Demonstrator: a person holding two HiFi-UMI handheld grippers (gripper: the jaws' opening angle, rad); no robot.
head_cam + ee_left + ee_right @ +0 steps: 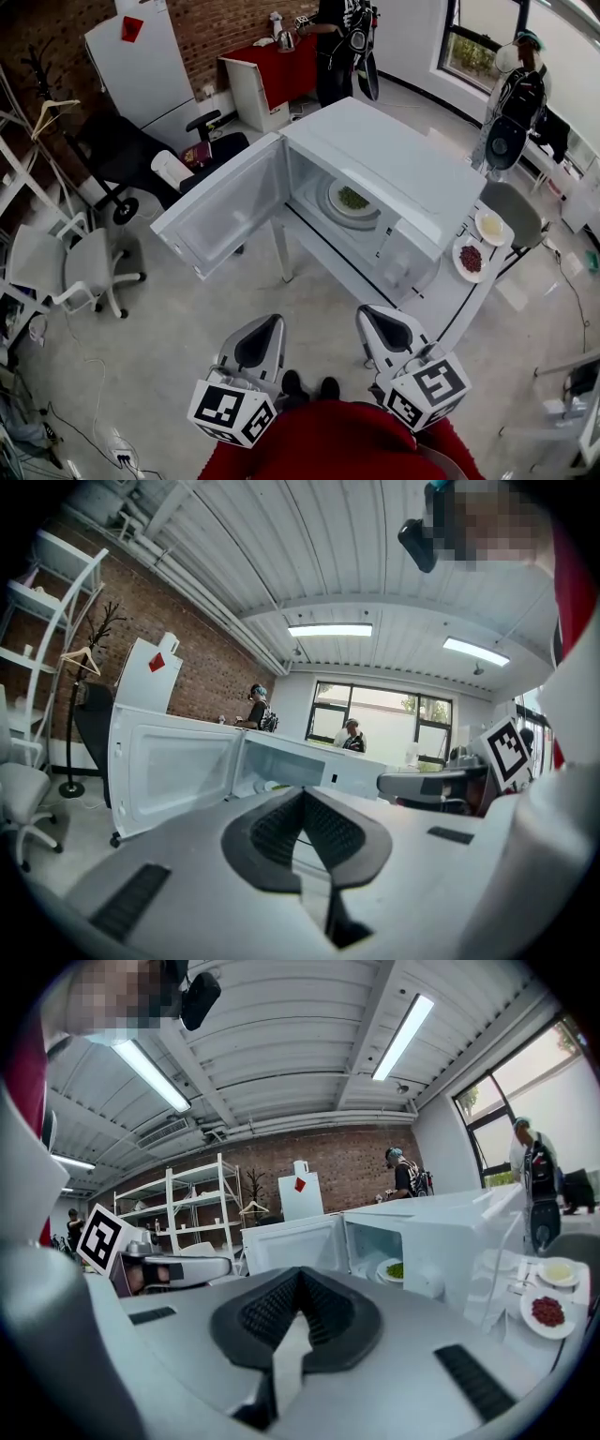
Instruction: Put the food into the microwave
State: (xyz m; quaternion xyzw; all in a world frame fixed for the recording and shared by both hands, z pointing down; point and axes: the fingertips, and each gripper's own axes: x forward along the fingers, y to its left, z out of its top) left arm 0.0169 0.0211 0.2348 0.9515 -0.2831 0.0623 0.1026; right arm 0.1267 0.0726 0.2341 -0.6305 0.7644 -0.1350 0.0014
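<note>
My left claw (302, 794) and right claw (298, 1274) are both pinched shut and empty, well in front of the microwave (394, 159). Green food (352, 198) already sits inside, door (225, 211) open. Next, I'd guess: open a claw and grab the red plate (471, 259) right of it.

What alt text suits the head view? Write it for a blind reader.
A white microwave stands on a white table, its door swung open, a white plate of green food inside. Beside it sit a plate of red food and a plate of yellow food; the grey left gripper and right gripper point at it, shut and empty.
</note>
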